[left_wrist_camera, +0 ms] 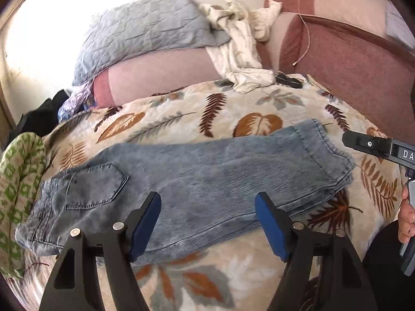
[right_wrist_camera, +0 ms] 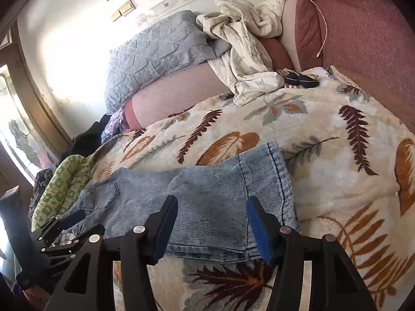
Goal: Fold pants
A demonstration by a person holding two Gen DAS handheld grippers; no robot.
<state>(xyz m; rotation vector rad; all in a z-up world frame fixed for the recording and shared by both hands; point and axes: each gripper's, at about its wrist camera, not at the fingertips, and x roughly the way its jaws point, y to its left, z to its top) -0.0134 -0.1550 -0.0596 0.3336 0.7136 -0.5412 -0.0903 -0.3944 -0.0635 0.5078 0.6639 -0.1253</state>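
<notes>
A leaf-print blanket (left_wrist_camera: 259, 103) covers the bed, with grey quilt (left_wrist_camera: 145, 33) and white cloth (left_wrist_camera: 238, 51) beyond. The jeans (left_wrist_camera: 197, 181) lie flat mid-blanket, bare blanket around their hem. Left gripper (left_wrist_camera: 207, 223) and right gripper (right_wrist_camera: 211, 225) hover above the jeans, jaws apart, empty.

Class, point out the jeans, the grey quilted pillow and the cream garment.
jeans (left_wrist_camera: 207, 178), left wrist view, mid leg.
grey quilted pillow (left_wrist_camera: 145, 31), left wrist view, its middle.
cream garment (right_wrist_camera: 243, 41), right wrist view, crumpled middle.
</notes>
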